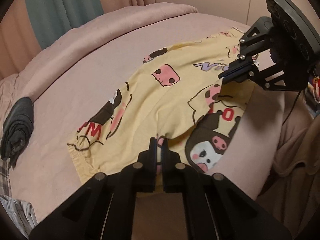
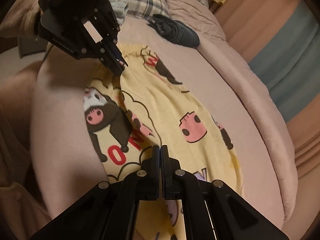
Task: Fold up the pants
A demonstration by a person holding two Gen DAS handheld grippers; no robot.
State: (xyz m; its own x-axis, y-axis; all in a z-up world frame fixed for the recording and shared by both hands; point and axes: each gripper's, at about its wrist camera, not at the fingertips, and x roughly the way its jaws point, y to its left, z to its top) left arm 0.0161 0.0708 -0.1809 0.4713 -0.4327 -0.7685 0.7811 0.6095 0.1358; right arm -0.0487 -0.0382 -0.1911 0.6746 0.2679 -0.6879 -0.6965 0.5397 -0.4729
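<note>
Pants (image 1: 152,100) flat on pink bed (image 1: 80,76), near edge clamped in left tool (image 1: 159,140) and right tool (image 2: 160,148)

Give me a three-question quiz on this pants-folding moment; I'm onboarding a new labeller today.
1. True or false: both grippers are shut on the yellow pants.
2. What lies rolled up on the pink bed, away from the pants? A) a dark garment B) a white towel C) a red sock
3. Which end of the pants is nearer the left gripper: the elastic waistband or the leg end?

Key
1. True; the right gripper pinches the near edge too.
2. A, the dark garment.
3. The waistband.
</note>
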